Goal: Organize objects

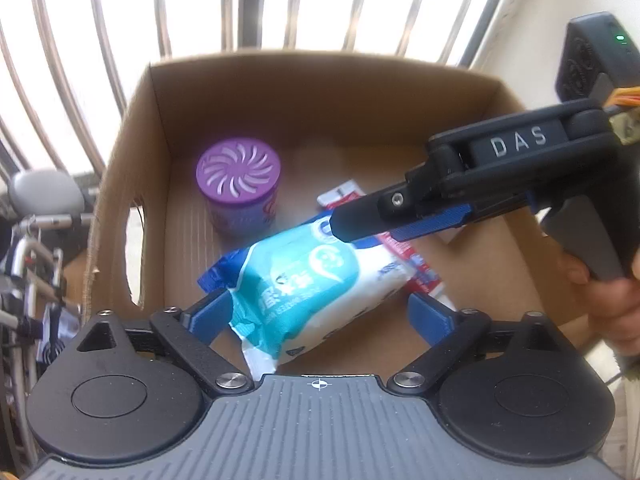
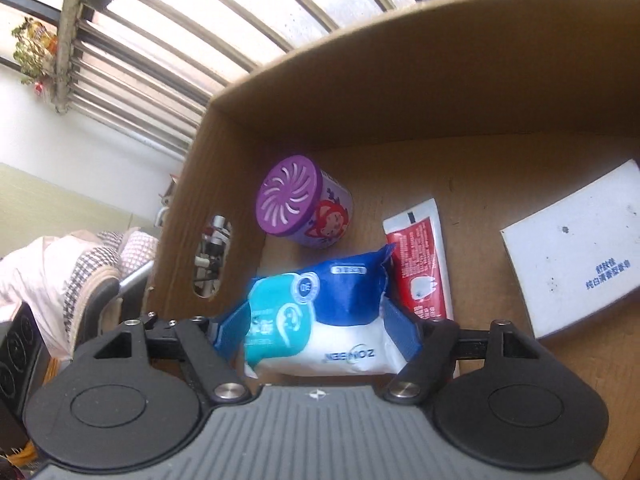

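Wipes packet [image 2: 320, 320] sits between right gripper [image 2: 318, 320] jaws, apparently clamped; left gripper [image 1: 320, 316] jaws spread beside it, over cardboard box [image 1: 304, 92] holding purple canister [image 1: 238, 188].

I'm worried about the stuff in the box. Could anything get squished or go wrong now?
Maybe two things.

1. The wipes pack sits between the right gripper fingers, partly over the red tube. Set down there, it might press on or bury the tube.

2. The purple air freshener stands close behind the pack. A push forward could knock it over.

The left gripper frames the pack's other end, so the two grippers could bump.
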### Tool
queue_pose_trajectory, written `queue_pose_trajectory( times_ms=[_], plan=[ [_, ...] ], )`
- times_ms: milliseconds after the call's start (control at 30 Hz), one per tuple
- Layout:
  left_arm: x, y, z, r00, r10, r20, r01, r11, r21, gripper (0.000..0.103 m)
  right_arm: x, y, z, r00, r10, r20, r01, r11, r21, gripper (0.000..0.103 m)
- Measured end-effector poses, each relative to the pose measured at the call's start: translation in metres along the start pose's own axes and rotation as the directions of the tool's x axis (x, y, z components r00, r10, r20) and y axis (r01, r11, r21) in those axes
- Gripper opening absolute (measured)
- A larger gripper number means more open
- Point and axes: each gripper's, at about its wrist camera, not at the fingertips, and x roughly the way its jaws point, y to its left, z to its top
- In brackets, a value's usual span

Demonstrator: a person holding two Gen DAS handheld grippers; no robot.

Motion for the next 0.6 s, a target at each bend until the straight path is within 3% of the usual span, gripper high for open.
queue_pose_trajectory(
  times_ms=[200, 367, 500, 600],
  plan=[
    [-0.045, -0.005, -0.007, 0.985, -0.042, 0.170, 0.040, 0.999, 0.015, 0.100, -0.058, 0.016, -0.022, 0.984, 0.105, 0.145, -0.100, 0.994, -0.040, 0.089],
    [-0.072, -0.026, -0.032, 0.947, -0.025, 0.321, 0.004, 0.998, 0.067, 0.102, -0.119, 0.029, -0.071, 0.934, 0.174, 0.312, -0.133, 0.980, -0.150, 0.102],
    [-0.080, -0.034, -0.059, 0.921, -0.011, 0.389, -0.015, 0.998, 0.062, 0.103, -0.143, 0.042, -0.120, 0.893, 0.108, 0.438, -0.008, 0.974, -0.225, 0.103],
    [-0.085, -0.045, -0.077, 0.900, 0.013, 0.436, -0.035, 0.998, 0.042, 0.103, -0.152, 0.046, -0.158, 0.837, -0.013, 0.546, 0.158, 0.963, -0.218, 0.103]
  ],
)
